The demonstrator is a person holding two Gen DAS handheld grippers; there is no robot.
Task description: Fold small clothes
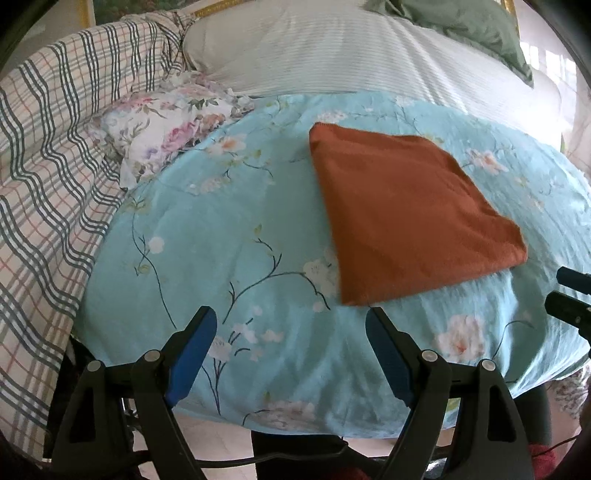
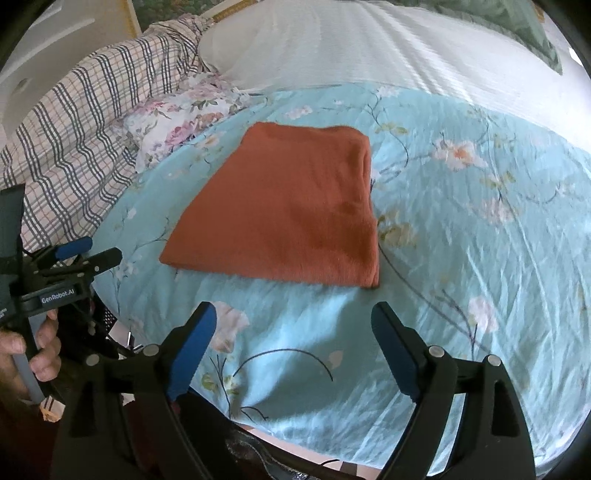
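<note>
A rust-orange cloth (image 1: 402,210) lies folded into a flat rectangle on the light blue floral sheet (image 1: 236,236). It also shows in the right wrist view (image 2: 284,210). My left gripper (image 1: 291,321) is open and empty, hovering just in front of the cloth's near corner. My right gripper (image 2: 293,317) is open and empty, a little in front of the cloth's near edge. The left gripper shows at the left edge of the right wrist view (image 2: 94,251). The right gripper's fingertips (image 1: 569,295) show at the right edge of the left wrist view.
A floral cloth (image 1: 162,129) lies crumpled beyond the sheet's left side. A plaid blanket (image 1: 48,177) is heaped to the left. A white striped bedcover (image 1: 351,55) and a green pillow (image 1: 476,29) lie behind. The sheet's front edge drops to the floor (image 1: 207,435).
</note>
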